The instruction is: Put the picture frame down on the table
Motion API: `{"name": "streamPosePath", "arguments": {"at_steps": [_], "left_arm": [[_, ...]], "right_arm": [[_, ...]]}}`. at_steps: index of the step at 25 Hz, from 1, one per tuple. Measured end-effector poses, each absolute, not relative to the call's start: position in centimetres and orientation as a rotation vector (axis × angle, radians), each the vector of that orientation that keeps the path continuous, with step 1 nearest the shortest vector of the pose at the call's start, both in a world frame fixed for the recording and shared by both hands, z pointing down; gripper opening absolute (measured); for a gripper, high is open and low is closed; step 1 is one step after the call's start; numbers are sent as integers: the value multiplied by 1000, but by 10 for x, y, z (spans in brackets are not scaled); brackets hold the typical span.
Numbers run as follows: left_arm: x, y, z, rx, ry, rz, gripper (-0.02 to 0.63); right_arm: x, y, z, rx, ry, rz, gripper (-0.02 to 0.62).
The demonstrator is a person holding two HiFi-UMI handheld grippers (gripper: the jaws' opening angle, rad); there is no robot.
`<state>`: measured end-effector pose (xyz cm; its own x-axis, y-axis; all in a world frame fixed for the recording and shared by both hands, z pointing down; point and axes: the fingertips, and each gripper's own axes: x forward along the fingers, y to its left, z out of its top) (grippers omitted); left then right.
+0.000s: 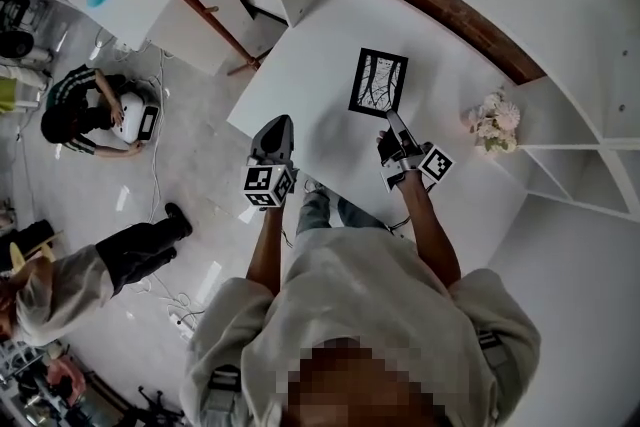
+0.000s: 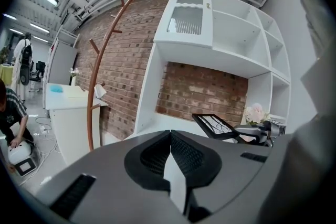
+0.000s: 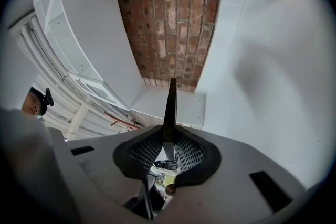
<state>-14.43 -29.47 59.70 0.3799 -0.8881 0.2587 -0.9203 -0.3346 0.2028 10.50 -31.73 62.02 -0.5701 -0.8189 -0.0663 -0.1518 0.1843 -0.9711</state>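
- White table [image 1: 300, 65] stands against a brick wall [image 1: 450, 15], with white shelves [image 1: 590, 165] beside it.
- Right gripper [image 1: 392, 127] is clamped on the near edge of the picture frame [image 1: 378, 81] and holds it over the table.
- Left gripper [image 1: 274, 130] has its jaws pressed together, with nothing between them.
- Pale flowers [image 1: 494, 120] stand near the frame, on its right.

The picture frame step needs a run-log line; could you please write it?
right gripper: shut on picture frame | frame over table, not down | left gripper: shut, empty
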Motion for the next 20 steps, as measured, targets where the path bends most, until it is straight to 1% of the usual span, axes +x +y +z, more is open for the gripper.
{"name": "streamPosePath", "arguments": {"at_steps": [12, 20], "left_arm": [[-179, -309, 622, 2311, -1535, 136, 17], [-186, -315, 642, 2284, -1504, 150, 17]], "right_arm": [[71, -336, 634, -947, 1845, -1424, 85], [67, -351, 663, -1006, 1796, -1470, 85]]}}
